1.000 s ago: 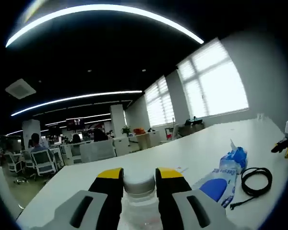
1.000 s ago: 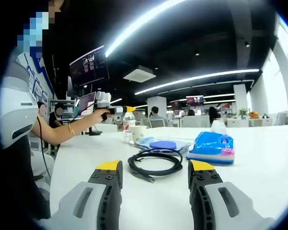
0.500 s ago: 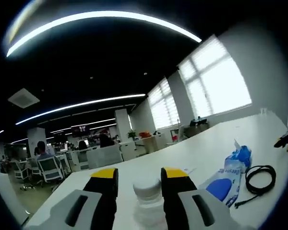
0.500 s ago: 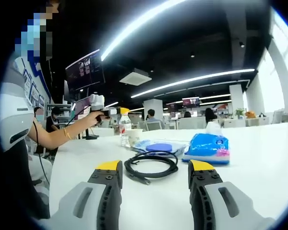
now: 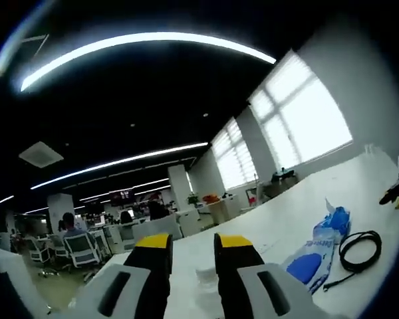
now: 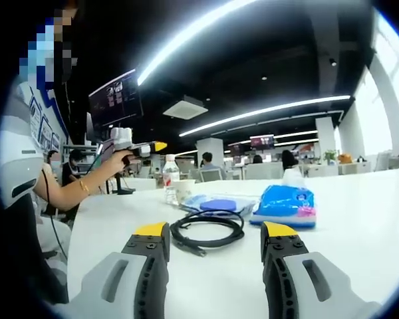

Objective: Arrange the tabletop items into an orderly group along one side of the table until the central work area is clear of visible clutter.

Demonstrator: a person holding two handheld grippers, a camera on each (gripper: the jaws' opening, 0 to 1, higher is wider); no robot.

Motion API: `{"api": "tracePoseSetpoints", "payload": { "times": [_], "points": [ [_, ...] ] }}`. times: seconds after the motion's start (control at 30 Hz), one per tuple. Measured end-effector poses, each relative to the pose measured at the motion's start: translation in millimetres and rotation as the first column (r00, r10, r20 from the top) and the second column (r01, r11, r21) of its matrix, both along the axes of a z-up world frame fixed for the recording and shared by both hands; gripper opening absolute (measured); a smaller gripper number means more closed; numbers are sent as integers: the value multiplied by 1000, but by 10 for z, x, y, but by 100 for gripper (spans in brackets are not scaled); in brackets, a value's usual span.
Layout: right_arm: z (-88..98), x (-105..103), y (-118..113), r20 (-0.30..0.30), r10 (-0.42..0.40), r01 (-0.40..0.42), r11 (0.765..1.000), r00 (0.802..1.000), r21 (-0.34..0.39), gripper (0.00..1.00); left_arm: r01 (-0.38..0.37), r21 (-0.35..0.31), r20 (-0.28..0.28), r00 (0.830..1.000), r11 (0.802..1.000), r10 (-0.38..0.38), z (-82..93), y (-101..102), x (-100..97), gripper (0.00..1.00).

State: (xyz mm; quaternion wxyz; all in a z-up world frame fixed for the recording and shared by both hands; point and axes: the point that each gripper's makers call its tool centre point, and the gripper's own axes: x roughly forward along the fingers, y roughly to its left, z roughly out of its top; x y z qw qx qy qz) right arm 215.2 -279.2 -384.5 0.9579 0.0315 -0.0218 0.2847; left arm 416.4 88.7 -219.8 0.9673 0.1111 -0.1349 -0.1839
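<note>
one water bottle (image 6: 170,187) stood at the table's (image 6: 359,219) far left edge, beside one paper cup (image 6: 184,190), one blue pouch (image 6: 216,203), one tissue pack (image 6: 284,205) and one coiled black cable (image 6: 207,232), probably grouped to free the middle. the left gripper (image 6: 146,147) hovered at 10 o'clock above it, jaws parted, empty. the right gripper (image 6: 213,234) rested wide open toward the cable.

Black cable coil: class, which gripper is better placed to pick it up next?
Right. The right gripper is open, with the black cable coil lying straight ahead between its jaws; the left gripper is raised beside the bottle.
</note>
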Motion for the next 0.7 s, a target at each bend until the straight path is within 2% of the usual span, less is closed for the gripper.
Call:
{"api": "tracePoseSetpoints", "payload": {
  "times": [0.07, 0.17, 0.33, 0.6, 0.7],
  "points": [
    [-7, 0, 1, -3, 2, -2, 1000, 1000, 0, 53, 17, -31, 16, 1000, 999, -17, 36, -3, -96, 24],
    [-25, 1, 5, -9, 1, -1, 1000, 1000, -8, 53, 24, -29, 20, 1000, 999, -23, 12, -34, -172, 24],
    [-44, 0, 12, -15, 3, -4, 1000, 1000, -15, 53, 51, -27, 16, 999, 998, -50, -115, -100, -299, 24],
    [-43, -6, 12, -12, 1, -1, 1000, 1000, -20, 53, 89, -34, -6, 996, 995, -89, -310, -186, -370, 24],
    [-52, -6, 17, -15, 1, -1, 1000, 1000, -24, 53, 59, -37, -21, 998, 998, -60, -383, -138, -330, 24]
  ]
}}
